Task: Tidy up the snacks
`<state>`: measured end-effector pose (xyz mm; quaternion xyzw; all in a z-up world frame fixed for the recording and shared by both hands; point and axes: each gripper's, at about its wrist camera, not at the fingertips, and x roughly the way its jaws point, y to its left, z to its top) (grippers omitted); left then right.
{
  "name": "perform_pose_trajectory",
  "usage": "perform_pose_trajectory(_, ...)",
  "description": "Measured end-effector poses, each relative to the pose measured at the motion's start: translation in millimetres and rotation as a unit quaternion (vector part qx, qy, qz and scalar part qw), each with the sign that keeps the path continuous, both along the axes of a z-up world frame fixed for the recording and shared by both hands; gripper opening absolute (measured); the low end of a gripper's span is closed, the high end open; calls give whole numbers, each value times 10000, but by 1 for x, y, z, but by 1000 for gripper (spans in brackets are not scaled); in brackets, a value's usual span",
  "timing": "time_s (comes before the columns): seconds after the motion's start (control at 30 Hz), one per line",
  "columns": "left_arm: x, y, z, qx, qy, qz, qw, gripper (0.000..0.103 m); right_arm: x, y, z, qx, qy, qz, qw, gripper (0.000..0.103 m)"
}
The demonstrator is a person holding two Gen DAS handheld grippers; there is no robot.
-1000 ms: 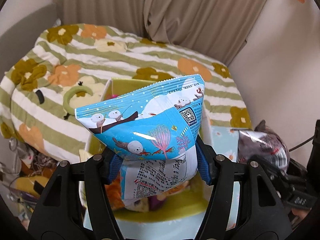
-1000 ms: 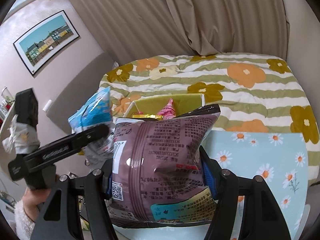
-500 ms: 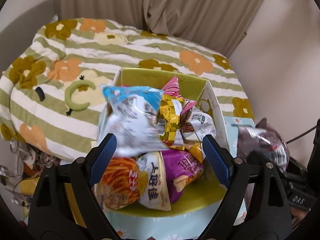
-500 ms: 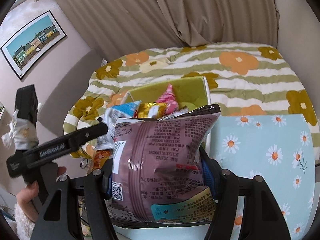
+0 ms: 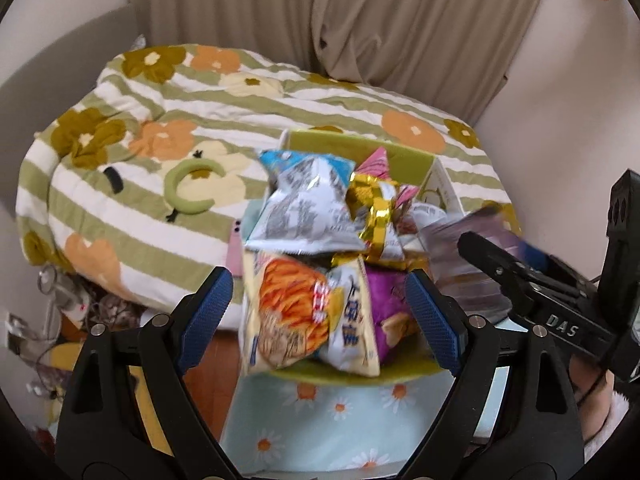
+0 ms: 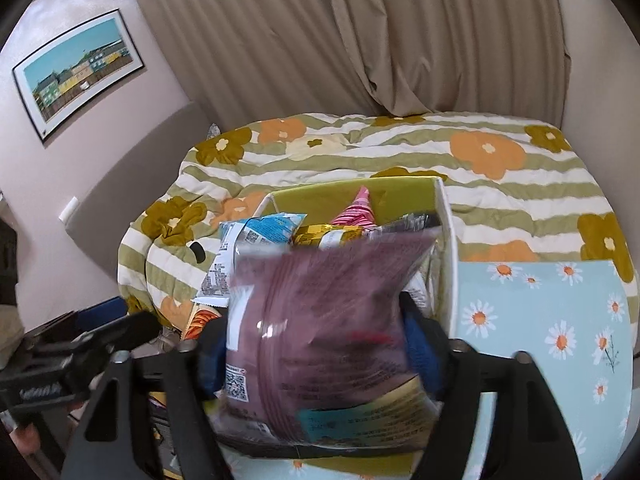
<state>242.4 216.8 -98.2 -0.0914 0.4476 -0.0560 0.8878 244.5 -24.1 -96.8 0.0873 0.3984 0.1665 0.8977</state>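
In the lower middle of the left wrist view, the left gripper [image 5: 320,304] stands wide with nothing between its blue pads, its jaws having just been opening, and the blue-and-white crinkled snack bag [image 5: 306,204] lies at centre frame on top of the other packets in the green open cardboard box [image 5: 404,156]. In the right wrist view the right gripper [image 6: 312,352], low in the frame, has just been spreading its jaws around the blurred purple foil snack bag [image 6: 320,320], which sits between the fingers in front of the box [image 6: 446,248]; I cannot tell whether the pads still press on it
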Motion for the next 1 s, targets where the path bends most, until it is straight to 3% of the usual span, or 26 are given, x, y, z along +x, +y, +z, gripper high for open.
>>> perform_pose_trajectory(0.07,-11,1,-4,31,12,75,10000,87,-7,3,1,-146,-123,29,9998,98)
perform_pose_trajectory(0.3,-59,-14,-3,134,-123,227,9996,87,-50,-15,11,-415,-294,-73,9987,99)
perform_pose_trajectory(0.6,-124,-62,50,436,-921,-26,9948,87,-123,-66,51,-454,-554,-379,9967,99)
perform_pose_trajectory(0.67,-137,-71,62,528,-1135,-29,9921,91,-140,-79,63,-514,-641,-519,9953,99)
perform_pose_trajectory(0.73,-153,-79,74,645,-1391,-19,9882,103,-158,-90,75,-573,-735,-664,9934,99)
perform_pose_trajectory(0.8,-168,-87,85,683,-1662,-66,9837,103,-173,-101,84,-685,-815,-804,9911,102)
perform_pose_trajectory(1.0,-191,-106,96,825,-1837,-133,9794,103,-205,-115,96,-967,-944,-1244,9830,102)
